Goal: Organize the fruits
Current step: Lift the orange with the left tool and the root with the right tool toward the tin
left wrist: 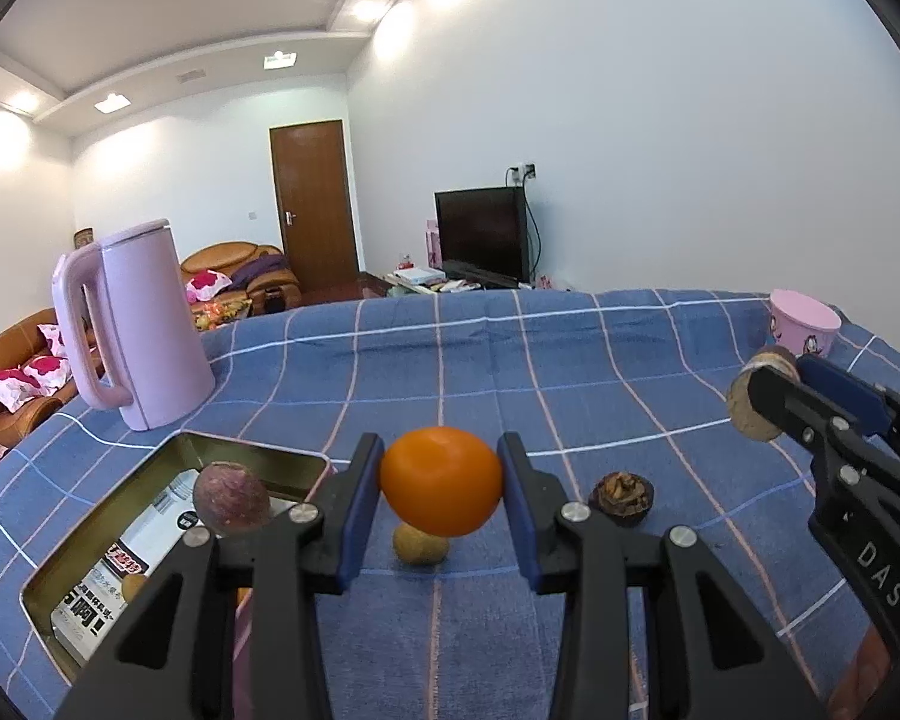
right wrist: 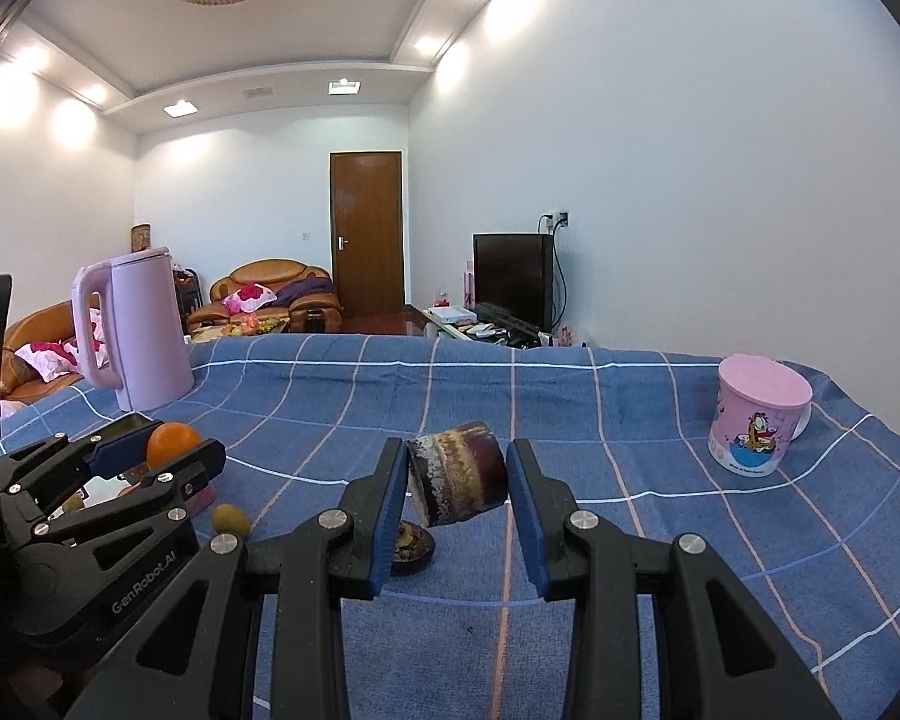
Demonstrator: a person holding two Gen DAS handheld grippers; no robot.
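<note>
Orange and smooth, the mandarin (left wrist: 442, 480) sits clamped at its widest girth between the pads of my left gripper (left wrist: 442, 489), lifted above the checked blue cloth (left wrist: 600, 360), beside the open metal tin (left wrist: 252, 450) where a purple passion fruit (left wrist: 230, 497) lies. It looks light but soft, so I judge a gentle squeeze wise. From my right wrist, my right gripper (right wrist: 457, 480) pinches a mottled brown chunk of fruit (right wrist: 457, 474) by its flat cut faces; it seems firm and rough, unlikely to slip.
</note>
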